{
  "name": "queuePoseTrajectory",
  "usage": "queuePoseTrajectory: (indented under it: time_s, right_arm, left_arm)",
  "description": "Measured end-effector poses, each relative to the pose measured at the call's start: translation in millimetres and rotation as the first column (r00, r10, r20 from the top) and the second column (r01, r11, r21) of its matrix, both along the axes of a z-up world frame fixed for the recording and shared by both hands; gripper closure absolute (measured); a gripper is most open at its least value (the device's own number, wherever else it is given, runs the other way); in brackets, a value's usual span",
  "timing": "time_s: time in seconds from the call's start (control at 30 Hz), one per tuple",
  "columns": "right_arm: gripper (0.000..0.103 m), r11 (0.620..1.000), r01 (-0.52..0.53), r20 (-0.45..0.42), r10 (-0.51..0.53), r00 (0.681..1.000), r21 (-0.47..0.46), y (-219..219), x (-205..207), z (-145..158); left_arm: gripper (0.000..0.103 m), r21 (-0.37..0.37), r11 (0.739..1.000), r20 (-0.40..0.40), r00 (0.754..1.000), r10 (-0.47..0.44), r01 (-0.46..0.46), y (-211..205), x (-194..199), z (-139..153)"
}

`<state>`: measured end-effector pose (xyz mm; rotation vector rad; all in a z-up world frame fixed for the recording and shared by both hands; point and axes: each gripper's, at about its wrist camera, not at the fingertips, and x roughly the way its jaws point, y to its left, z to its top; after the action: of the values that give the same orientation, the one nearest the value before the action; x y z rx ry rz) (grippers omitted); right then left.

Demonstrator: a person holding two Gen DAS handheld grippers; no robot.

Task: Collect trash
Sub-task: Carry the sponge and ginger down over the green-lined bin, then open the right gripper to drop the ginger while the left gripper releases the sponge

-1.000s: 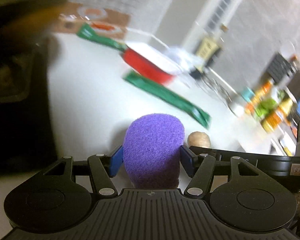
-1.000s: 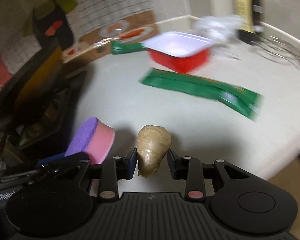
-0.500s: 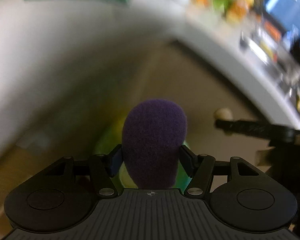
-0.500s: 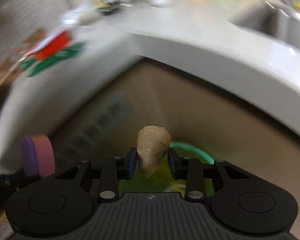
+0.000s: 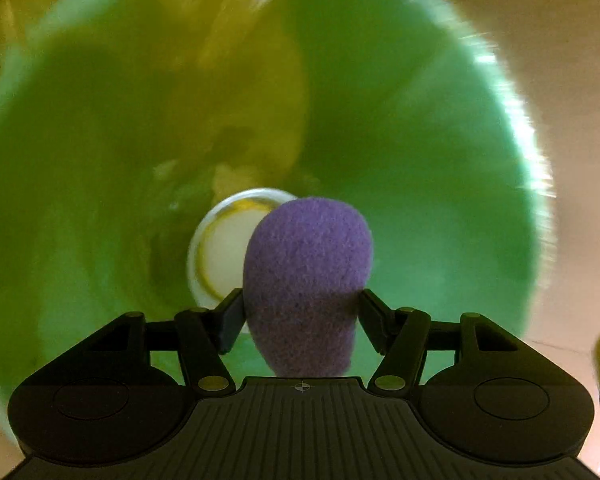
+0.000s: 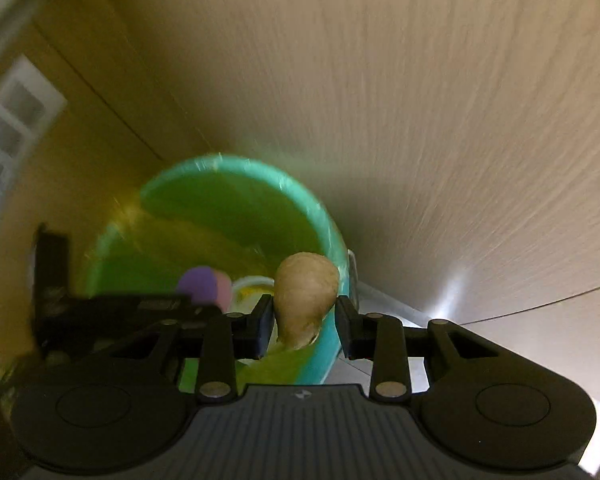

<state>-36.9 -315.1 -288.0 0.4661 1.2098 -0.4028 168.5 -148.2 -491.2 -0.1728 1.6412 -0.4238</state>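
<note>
My left gripper (image 5: pixel 300 312) is shut on a purple and pink sponge (image 5: pixel 306 280) and holds it over the mouth of a green trash bin (image 5: pixel 440 184). A white round lid or cup (image 5: pixel 220 256) lies at the bin's bottom. My right gripper (image 6: pixel 304 322) is shut on a beige piece of ginger (image 6: pixel 304 296) and holds it above the bin's near rim (image 6: pixel 332 236). The sponge (image 6: pixel 204 286) and the left gripper also show in the right wrist view, over the bin.
The bin stands on a wooden floor (image 6: pixel 420 120) beside a wooden cabinet front (image 6: pixel 60 152). A yellowish liner or wrapper (image 5: pixel 256 92) lies inside the bin. The view is blurred by motion.
Both grippers have swung down from the white counter to the green bin on the floor, each holding its object. The left gripper now looks straight into the bin.
</note>
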Motion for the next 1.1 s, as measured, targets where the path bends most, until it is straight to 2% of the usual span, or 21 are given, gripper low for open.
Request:
queuePoseTrajectory:
  time_s: [0.03,0.1,0.13,0.23,0.3,0.37,0.4,0.43,0.47,0.5,0.57,0.73,0.87,1.0,1.1]
  right_arm:
    - [0.071,1.000,-0.014,-0.013,0.014,1.000,0.003,3.0,2.0,-7.7]
    - [0.071,0.999,-0.043,-0.030,0.044,0.999,0.026,6.8,6.9,-21.9]
    - [0.071,0.998,-0.054,-0.035,0.055,0.998,0.038,6.7,8.9,-27.7]
    - [0.071,0.995,-0.072,-0.041,0.075,0.996,0.064,12.8,19.5,-38.1]
    - [0.071,0.995,-0.075,-0.041,0.078,0.996,0.068,14.3,27.5,-40.9]
    - [0.071,0.995,-0.078,-0.056,0.081,0.995,0.057,13.6,35.4,-44.0]
    - [0.071,0.996,-0.077,-0.067,0.081,0.994,0.054,12.2,38.4,-44.9]
    - [0.071,0.995,-0.079,-0.071,0.083,0.994,0.055,11.0,41.3,-45.1]
    - [0.076,0.995,-0.083,-0.068,0.087,0.994,0.059,8.4,44.8,-44.4]
    - [0.080,0.994,-0.088,-0.062,0.092,0.994,0.063,5.5,47.5,-43.8]
    - [0.080,0.993,-0.088,-0.052,0.092,0.994,0.073,-1.3,52.5,-43.9]
    - [0.080,0.993,-0.078,-0.033,0.081,0.996,0.093,-8.4,66.2,-51.3]
    - [0.080,0.992,-0.035,-0.031,0.039,0.999,0.120,-16.4,64.4,-52.3]
    - [0.080,0.994,-0.025,-0.044,0.030,0.999,0.109,-17.0,58.9,-51.5]
    - [0.080,0.987,-0.025,-0.048,0.033,0.998,0.158,-14.5,57.8,-50.6]
  left_arm:
    - [0.037,-0.008,1.000,0.002,1.000,0.016,-0.016,4.4,-1.7,-1.3]
    - [0.037,-0.080,0.996,0.019,0.999,0.034,-0.032,13.5,-6.8,6.0]
    - [0.037,-0.101,0.995,0.049,0.999,0.011,-0.006,17.7,-11.7,13.5]
    - [0.037,-0.058,0.991,0.167,0.980,-0.108,0.119,5.8,-17.5,17.8]
    - [0.037,-0.021,0.991,0.084,0.988,-0.132,0.134,-9.3,-9.7,-10.6]
    - [0.036,-0.026,0.998,-0.021,0.998,-0.057,0.056,-14.6,-2.6,-37.4]
    - [0.037,-0.002,0.998,-0.016,0.998,-0.061,0.061,-18.8,-4.2,-42.4]
    - [0.037,0.022,0.994,0.021,0.994,-0.109,0.109,-25.1,-5.6,-41.5]
    - [0.036,-0.001,0.989,0.047,0.988,-0.150,0.150,-30.1,-8.3,-38.9]
    - [0.035,-0.017,0.986,0.047,0.985,-0.165,0.166,-30.8,-10.7,-37.1]
    - [0.037,-0.009,0.980,0.075,0.977,-0.200,0.201,-31.1,-14.8,-32.3]
    - [0.037,-0.075,0.978,0.095,0.978,-0.187,0.194,-25.3,-12.2,-21.9]
    - [0.036,-0.156,0.966,0.125,0.974,-0.187,0.205,-5.5,-19.3,1.6]
    - [0.036,-0.083,0.979,0.199,0.965,-0.169,0.188,4.3,-26.8,19.5]
    - [0.036,-0.080,0.968,0.251,0.944,-0.213,0.239,-2.9,-31.1,28.9]
